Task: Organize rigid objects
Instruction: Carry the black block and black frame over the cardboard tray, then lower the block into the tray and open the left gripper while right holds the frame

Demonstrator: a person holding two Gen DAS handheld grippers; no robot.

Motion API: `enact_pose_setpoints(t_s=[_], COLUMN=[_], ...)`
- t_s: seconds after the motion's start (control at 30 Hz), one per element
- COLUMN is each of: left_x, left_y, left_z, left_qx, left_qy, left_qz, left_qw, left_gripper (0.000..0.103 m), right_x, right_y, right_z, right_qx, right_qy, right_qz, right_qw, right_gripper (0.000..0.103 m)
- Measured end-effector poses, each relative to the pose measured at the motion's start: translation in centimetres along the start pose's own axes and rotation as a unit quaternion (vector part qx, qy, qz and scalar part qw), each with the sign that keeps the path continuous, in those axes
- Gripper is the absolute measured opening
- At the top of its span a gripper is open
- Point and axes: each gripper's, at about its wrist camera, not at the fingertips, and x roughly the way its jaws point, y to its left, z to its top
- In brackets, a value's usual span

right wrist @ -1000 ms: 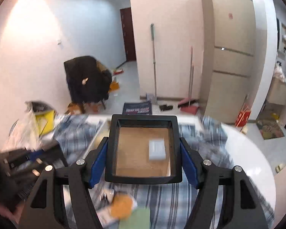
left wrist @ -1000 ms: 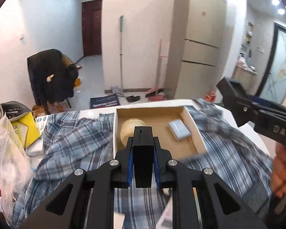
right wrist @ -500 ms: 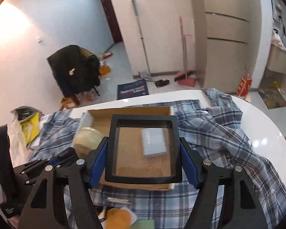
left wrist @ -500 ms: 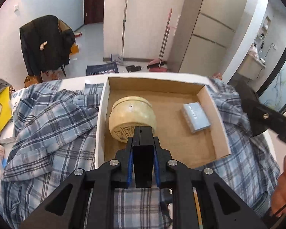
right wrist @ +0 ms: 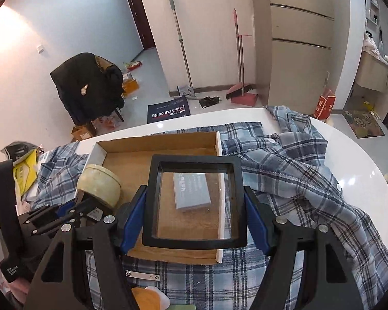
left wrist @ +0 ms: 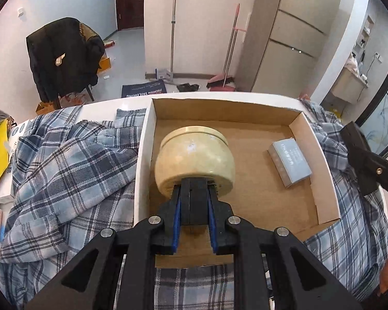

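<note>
Right wrist view: right gripper (right wrist: 194, 204), jaws spread wide and pinching a square black frame with a clear pane (right wrist: 195, 201) by its two side edges. Held flat-on above the cardboard tray (right wrist: 157, 142), which lies ahead of and below the claw on a plaid shirt (right wrist: 297, 170); judged to be carried there for stowing with the other hard items.
Seen through the pane: small grey box (right wrist: 191, 191), lying flat on the tray floor.
Left wrist view: left gripper (left wrist: 194, 193), jaws pressed fully together with nothing between them. Tips sit at the near base of a cream round jar (left wrist: 194, 160), apparently touching it; jar stands inside the tray by its left wall. Purpose judged: nudging or steadying the jar to leave room for the frame.
</note>
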Motion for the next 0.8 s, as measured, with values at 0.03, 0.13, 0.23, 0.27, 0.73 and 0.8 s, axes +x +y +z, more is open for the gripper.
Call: enact_pose_setpoints(t_s=[0.03, 0.13, 0.23, 0.27, 0.73, 0.8], left_x=[0.0, -0.3, -0.9, -1.2, -5.5, -6.3], left_y=[0.1, 0.4, 0.5, 0.6, 1.1, 1.0], left_z=[0.0, -0.1, -0.1, -0.1, -0.2, -0.3], left_qx=[-0.001, -0.003, -0.001, -0.003, -0.015, -0.013], left_qy=[0.0, -0.003, -0.007, -0.008, -0.068, -0.085], left_qz=[-0.001, 0.007, 0.017, 0.025, 0.04, 0.04], left_qw=[1.0, 1.0, 0.9998, 0.9997, 0.9968, 0.9954], left_gripper=[0.019, 0.019, 0.027, 0.041, 0.069, 0.072], right_x=[0.1, 0.5, 0.9, 1.0, 4.3, 4.9], right_y=[0.0, 0.2, 0.7, 0.8, 2.8, 3.1], right_z=[0.0, -0.3, -0.5, -0.6, -2.4, -2.8], right_qx=[0.0, -0.004, -0.01, -0.012, -0.046, -0.049], right_qy=[0.001, 0.005, 0.009, 0.011, 0.064, 0.073], right_qz=[-0.002, -0.006, -0.008, -0.008, 0.007, 0.007], right_qw=[1.0, 1.0, 1.0, 1.0, 0.997, 0.996], right_gripper=[0.069, 0.069, 0.069, 0.069, 0.069, 0.069])
